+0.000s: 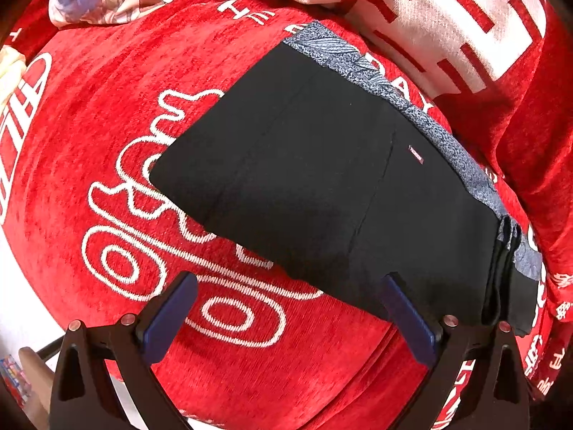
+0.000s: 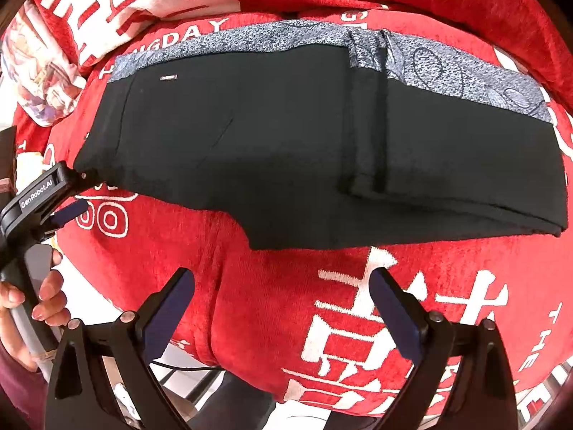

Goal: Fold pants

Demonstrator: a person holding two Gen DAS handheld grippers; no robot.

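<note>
I saw the black pants (image 2: 286,136) lying flat on a red blanket (image 2: 286,304) with white letters on it. The blanket covered a big soft thing, maybe a bed, but I could not tell for sure. The pants were folded into a thick, neat shape. A gray patterned band (image 2: 465,71) ran along their far edge, and a tiny tag (image 1: 416,155) sat near that band. On the right side of the pants, I could see stacked layers of cloth at the folded edge. My left tongs (image 1: 290,304) were spread wide and held nothing. Their right tip was just over the near edge of the pants, and their left tip was over the bare blanket. My right tongs (image 2: 283,299) were also spread wide and held nothing. They hung over the red blanket, near the front edge of the pants but apart from them. In the right camera, I could see a hand (image 2: 32,297) gripping the handle of the left tool at the left side. A white and red cloth (image 1: 429,18) lay bunched up at the far side of the blanket, past the pants.
</note>
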